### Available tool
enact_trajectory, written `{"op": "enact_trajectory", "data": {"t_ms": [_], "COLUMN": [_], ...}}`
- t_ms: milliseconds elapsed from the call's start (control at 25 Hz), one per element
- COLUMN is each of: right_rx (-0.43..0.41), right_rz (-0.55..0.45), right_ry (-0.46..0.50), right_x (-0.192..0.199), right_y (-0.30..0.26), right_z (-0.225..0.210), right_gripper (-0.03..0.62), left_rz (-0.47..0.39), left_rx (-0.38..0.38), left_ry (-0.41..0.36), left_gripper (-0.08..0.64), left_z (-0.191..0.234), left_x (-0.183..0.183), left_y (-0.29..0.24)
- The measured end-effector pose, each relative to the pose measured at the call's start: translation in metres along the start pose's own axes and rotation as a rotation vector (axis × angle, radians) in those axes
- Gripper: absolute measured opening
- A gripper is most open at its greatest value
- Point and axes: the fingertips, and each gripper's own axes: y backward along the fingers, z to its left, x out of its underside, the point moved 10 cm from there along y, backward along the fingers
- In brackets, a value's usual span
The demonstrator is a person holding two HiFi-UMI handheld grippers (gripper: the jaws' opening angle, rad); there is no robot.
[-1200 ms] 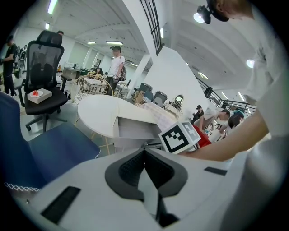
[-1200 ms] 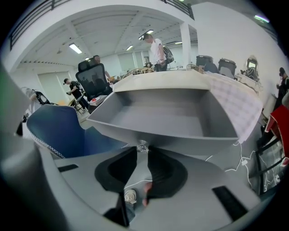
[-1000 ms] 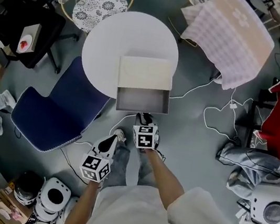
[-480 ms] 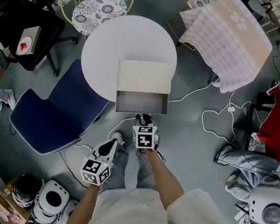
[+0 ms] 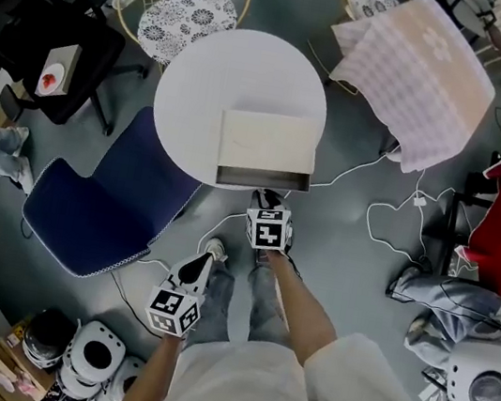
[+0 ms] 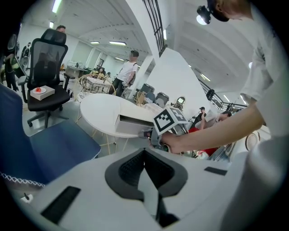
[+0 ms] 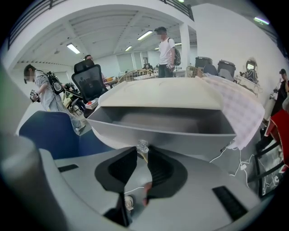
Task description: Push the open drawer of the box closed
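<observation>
A cream box stands on the round white table. Only a narrow strip of its grey drawer sticks out at the near edge. My right gripper is against the drawer front. In the right gripper view the jaws are shut on the small clear knob of the drawer. My left gripper hangs lower left, away from the table, shut and holding nothing. The left gripper view shows its closed tips, with the box beyond them.
A blue chair stands left of the table, and a checked cloth is draped at its upper right. A wire chair and a black office chair are behind. White cables lie on the floor, and another person's legs are at the right.
The drawer has slid most of the way into the box. My right gripper went forward with it toward the table. The left gripper stayed in place.
</observation>
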Motion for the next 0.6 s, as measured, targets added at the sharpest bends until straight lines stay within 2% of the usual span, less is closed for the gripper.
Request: {"op": "enact_trajectory", "data": {"t_ms": [600], "right_rx": [0.014], "right_rz": [-0.018], "right_ry": [0.012], "right_x": [-0.037], "right_y": [-0.026], "right_z": [-0.011], "right_gripper": [0.084], "left_rz": [0.009], "left_rx": [-0.021], "left_ry": [0.024], "left_gripper": [0.012], "left_z": [0.013], "left_x": [0.004], "left_y": [0.006]}}
